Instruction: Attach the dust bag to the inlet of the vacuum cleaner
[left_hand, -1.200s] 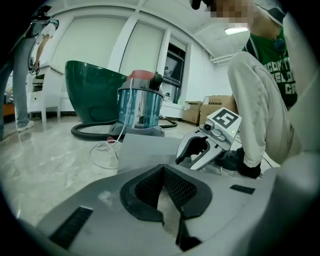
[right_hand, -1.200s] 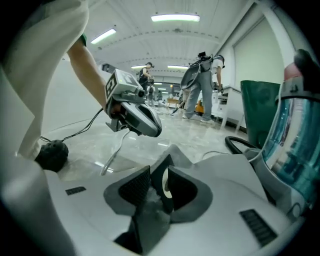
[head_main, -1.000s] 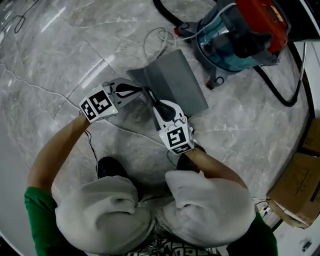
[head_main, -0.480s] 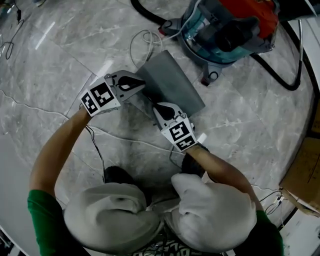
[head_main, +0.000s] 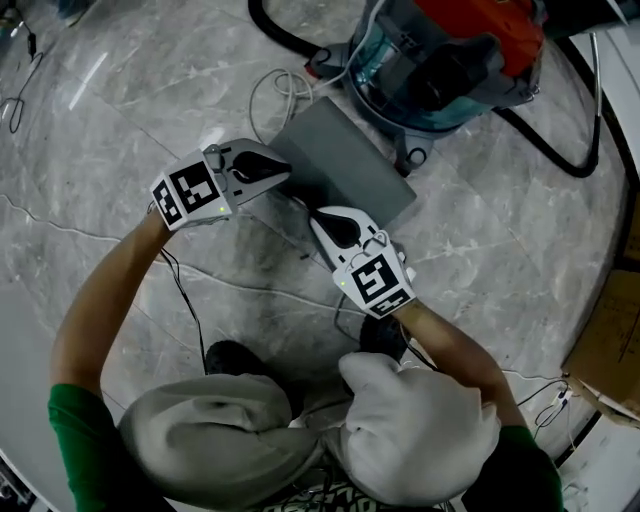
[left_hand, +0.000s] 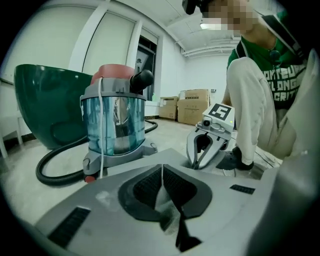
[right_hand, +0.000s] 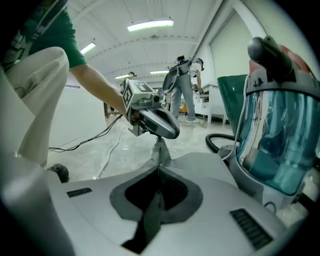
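The dust bag is a flat grey sheet held off the marble floor between my two grippers. My left gripper is shut on its left corner; in the left gripper view a thin pale edge sits pinched between the pads. My right gripper grips the near edge, and its jaws have just been closing with the bag's edge between them. The vacuum cleaner, with a clear teal tub and red top, stands just beyond the bag. Its inlet is not visible.
A black hose curls round the vacuum and a white cord lies beside it. Cardboard boxes stand at the right. Thin cables cross the floor at the left. A big green tub stands behind the vacuum. My knees fill the bottom.
The right jaws have closed on the bag's near edge. Both grippers have lifted the bag and brought it nearer the vacuum.
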